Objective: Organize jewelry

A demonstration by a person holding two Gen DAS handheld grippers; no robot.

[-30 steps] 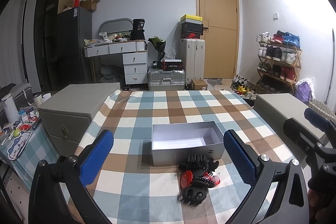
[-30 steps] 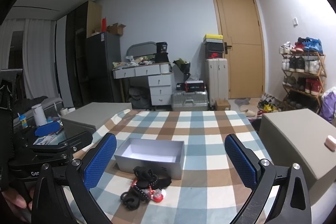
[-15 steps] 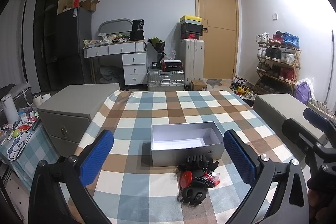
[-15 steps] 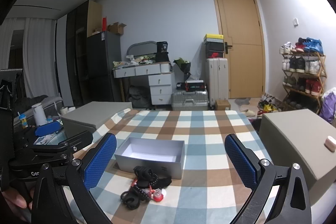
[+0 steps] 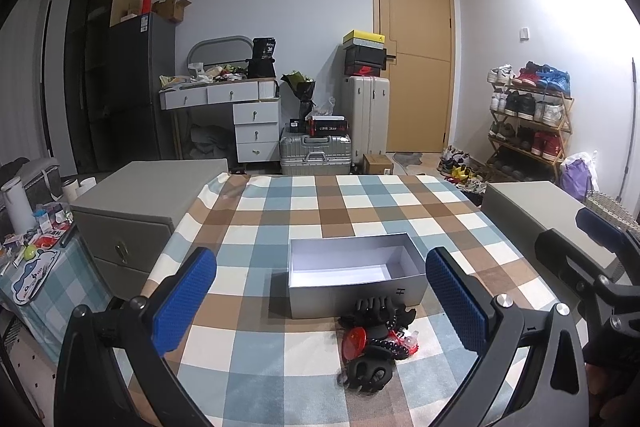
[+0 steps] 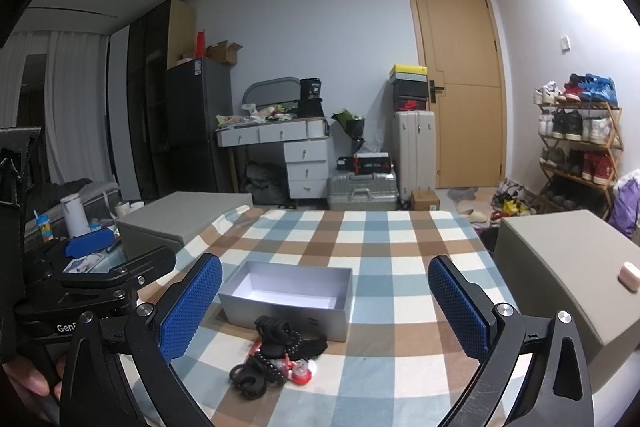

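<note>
Silver box [image 5: 352,277] sits empty on the checked tabletop [image 5: 280,211]; the jewelry pile [image 5: 374,341] lies just in front of it, untouched. I hold my left tool [image 5: 320,301] and right tool [image 6: 324,305] spread wide, gripping nothing.

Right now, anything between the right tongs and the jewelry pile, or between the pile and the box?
Nothing visible. The right tongs hang open above the jewelry pile; the pile lies against the near wall of the open gray box.

Dim, even indoor light — sharp centre, fisheye-bent dark edges.
</note>
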